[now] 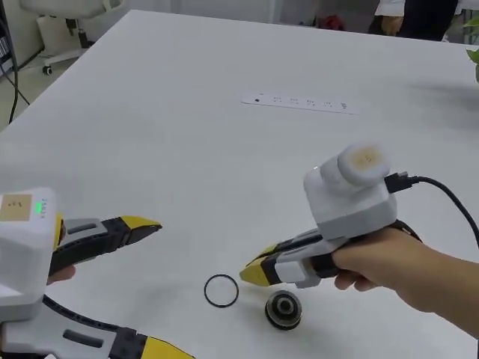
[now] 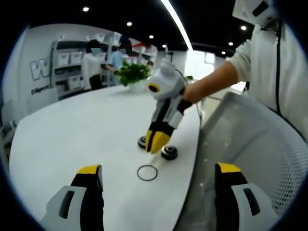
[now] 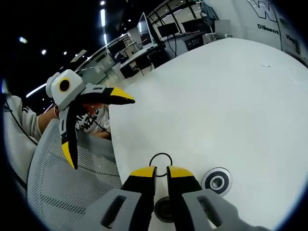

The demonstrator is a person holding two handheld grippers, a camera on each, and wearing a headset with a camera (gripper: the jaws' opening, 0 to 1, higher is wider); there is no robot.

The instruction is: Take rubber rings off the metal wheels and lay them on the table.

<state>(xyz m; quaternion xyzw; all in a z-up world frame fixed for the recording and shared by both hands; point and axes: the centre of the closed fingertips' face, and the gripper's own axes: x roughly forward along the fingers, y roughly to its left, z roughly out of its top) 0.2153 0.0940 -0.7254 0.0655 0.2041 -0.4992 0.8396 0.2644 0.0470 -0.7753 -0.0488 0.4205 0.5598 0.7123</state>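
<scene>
A loose black rubber ring (image 1: 221, 290) (image 2: 147, 173) (image 3: 160, 159) lies flat on the white table (image 1: 187, 134). My right gripper (image 1: 254, 274) (image 3: 161, 172) hovers just right of the ring, tips together and empty. Beside it stands a dark metal wheel (image 1: 284, 309) (image 2: 169, 152) (image 3: 217, 181). A second wheel (image 2: 142, 142) (image 3: 163, 209) sits under the right gripper's jaws, partly hidden. My left gripper (image 1: 155, 286) (image 2: 158, 168) is spread wide open, empty, left of the ring and short of it. The right gripper view shows the left gripper (image 3: 99, 130) over the table edge.
A white power strip (image 1: 299, 102) lies further back on the table. A grey mesh chair (image 2: 250, 144) (image 3: 62, 192) stands at the table's near edge. A potted plant (image 2: 132, 72) and people are at the far end.
</scene>
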